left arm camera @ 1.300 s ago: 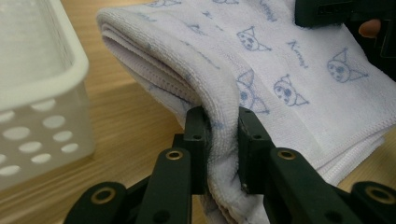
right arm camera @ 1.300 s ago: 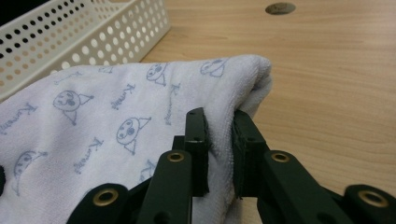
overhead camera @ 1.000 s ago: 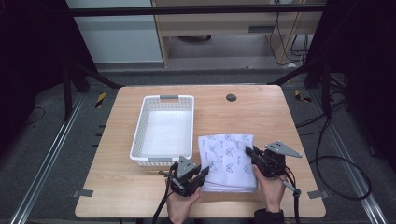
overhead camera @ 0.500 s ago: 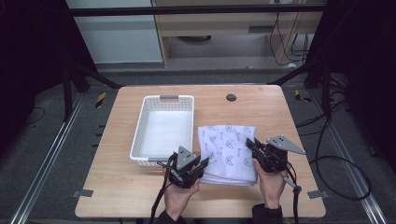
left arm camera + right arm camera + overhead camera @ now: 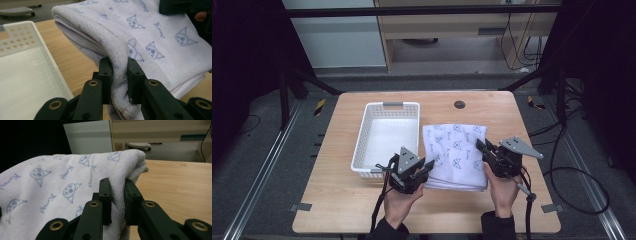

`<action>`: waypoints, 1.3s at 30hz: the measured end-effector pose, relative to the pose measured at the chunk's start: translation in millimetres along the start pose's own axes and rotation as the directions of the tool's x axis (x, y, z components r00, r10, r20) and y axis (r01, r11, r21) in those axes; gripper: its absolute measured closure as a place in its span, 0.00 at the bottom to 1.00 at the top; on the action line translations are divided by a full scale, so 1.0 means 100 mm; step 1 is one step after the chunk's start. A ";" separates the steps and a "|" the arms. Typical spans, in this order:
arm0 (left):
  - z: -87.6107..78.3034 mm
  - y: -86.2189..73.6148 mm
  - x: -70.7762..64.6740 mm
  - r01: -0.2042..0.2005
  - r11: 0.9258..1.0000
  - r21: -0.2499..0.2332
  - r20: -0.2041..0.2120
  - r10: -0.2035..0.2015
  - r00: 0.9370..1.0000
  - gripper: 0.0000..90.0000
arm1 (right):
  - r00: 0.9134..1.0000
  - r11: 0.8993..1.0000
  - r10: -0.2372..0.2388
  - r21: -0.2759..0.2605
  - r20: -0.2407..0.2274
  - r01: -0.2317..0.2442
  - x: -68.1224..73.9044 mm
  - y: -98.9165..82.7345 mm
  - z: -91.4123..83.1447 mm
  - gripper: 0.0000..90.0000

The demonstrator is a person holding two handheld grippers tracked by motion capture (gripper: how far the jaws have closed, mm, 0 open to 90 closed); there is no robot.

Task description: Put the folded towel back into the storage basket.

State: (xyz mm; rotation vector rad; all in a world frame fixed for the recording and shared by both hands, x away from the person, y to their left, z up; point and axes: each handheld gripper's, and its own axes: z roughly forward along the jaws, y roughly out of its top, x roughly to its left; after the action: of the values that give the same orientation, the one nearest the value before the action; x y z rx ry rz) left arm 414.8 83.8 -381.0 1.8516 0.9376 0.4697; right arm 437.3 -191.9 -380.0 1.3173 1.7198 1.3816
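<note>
both the left gripper (image 5: pixel 428 166) and right gripper (image 5: pixel 480 146) have jaws clamped on the folded towel (image 5: pixel 457 152) on the tabletop (image 5: pixel 337 210), so pickup looks secured, while the white basket (image 5: pixel 362 145) beside it sits unfilled.

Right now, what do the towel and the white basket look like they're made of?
Towel: soft terry or microfibre cloth, judging by its fuzzy looped nap, stitched hem and printed blue cartoon faces. Basket: probably moulded plastic, matte white, with perforated walls. Both materials are guesses from their look.

The towel (image 5: pixel 160 37) bears repeated blue script, too blurred to read.
</note>
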 end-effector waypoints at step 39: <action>-0.45 0.25 0.41 0.044 0.995 -0.086 -0.042 -0.047 0.998 0.84 | 0.997 0.996 -0.074 -0.055 -0.037 0.072 0.48 0.49 0.19 0.88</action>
State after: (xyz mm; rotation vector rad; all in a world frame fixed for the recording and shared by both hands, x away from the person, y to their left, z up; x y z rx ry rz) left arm 420.7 136.4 -342.2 1.7456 0.9728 0.5168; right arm 453.5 -140.7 -332.6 1.1946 1.7265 1.4105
